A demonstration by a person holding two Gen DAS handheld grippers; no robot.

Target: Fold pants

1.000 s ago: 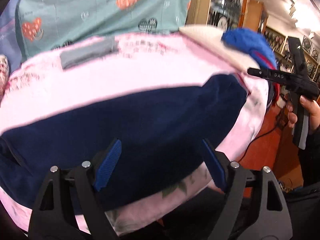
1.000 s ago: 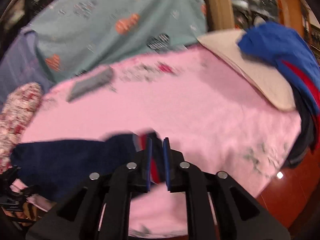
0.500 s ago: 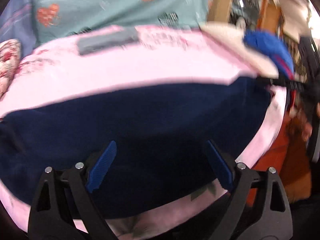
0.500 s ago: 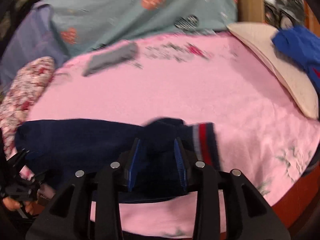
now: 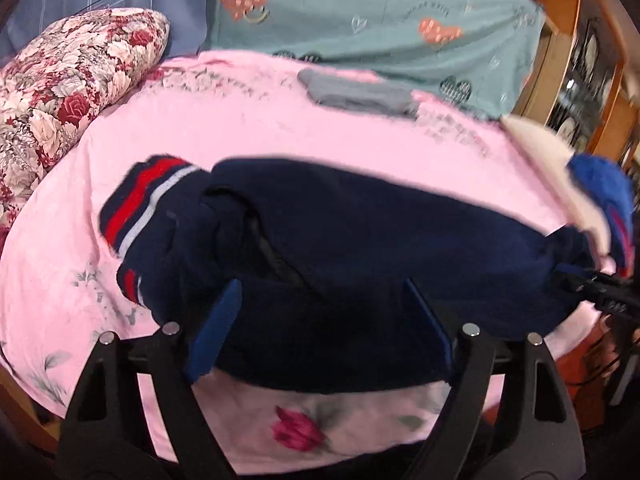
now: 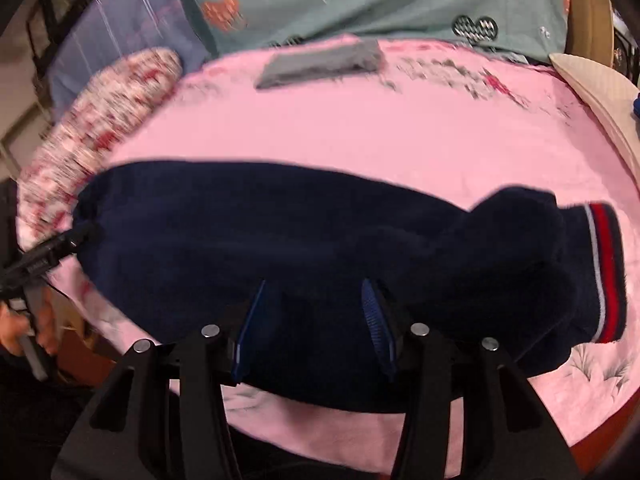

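Observation:
Navy pants (image 5: 360, 248) with a red and white striped waistband (image 5: 140, 208) lie lengthwise across the pink bedspread (image 5: 240, 136). In the right wrist view the pants (image 6: 240, 240) have the waistband (image 6: 604, 272) at the right. My left gripper (image 5: 320, 320) is open, its blue pads over the near edge of the pants. My right gripper (image 6: 316, 320) is open above the pants' near edge. Each gripper's tip shows at the far end of the pants in the other's view, the right one (image 5: 592, 284) and the left one (image 6: 44, 256).
A folded grey garment (image 5: 356, 92) lies at the back of the bed. A floral pillow (image 5: 60, 88) is at the left, a teal heart-print cover (image 5: 380, 20) behind. A cream pillow (image 6: 596, 92) and blue cloth (image 5: 604, 188) sit at the right. Wooden cabinets (image 5: 580, 60) stand beyond.
My right gripper has let go of the waistband and opened, and now sits over the pants. The left gripper has swung left, bringing the waistband end and floral pillow into view.

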